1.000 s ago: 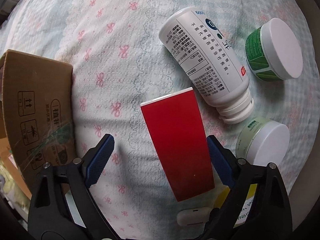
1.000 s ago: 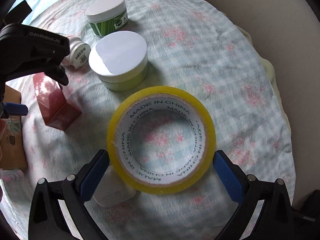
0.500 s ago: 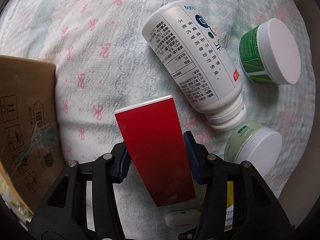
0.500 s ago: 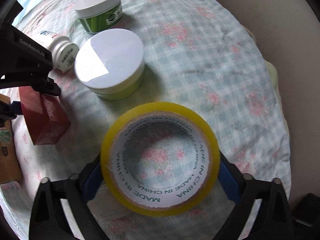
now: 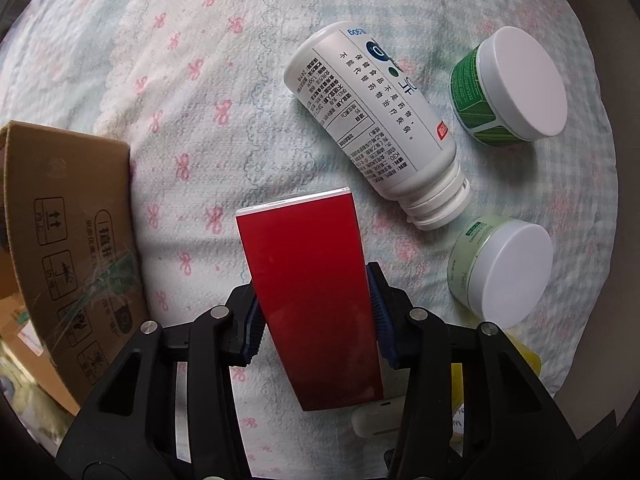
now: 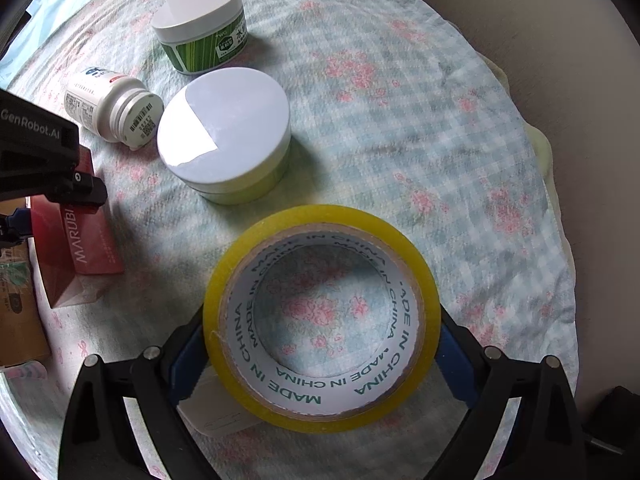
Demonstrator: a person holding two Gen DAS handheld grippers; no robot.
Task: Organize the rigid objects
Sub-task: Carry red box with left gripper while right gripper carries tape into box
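1. Between the blue pads of the left claw (image 5: 316, 320), in the left wrist view, sat a red box (image 5: 310, 300), pinched on both long sides. Beyond it a white bottle (image 5: 372, 128) lay on its side on the flowered cloth (image 5: 180, 80), with a green jar (image 5: 508, 88) and a pale jar (image 5: 500, 266) to the right. A cardboard box (image 5: 68, 240) stood at the left edge.
2. Through the right wrist view, the right claw (image 6: 320, 344) gripped a yellow tape roll (image 6: 320, 320) by its outer rim, a pad on each side. A small white case (image 6: 216, 412) lay under the roll's near edge. Farther off were the pale jar (image 6: 224, 136), green jar (image 6: 200, 28) and white bottle (image 6: 112, 108); the red box (image 6: 76, 256) stood at left, held by the left claw.
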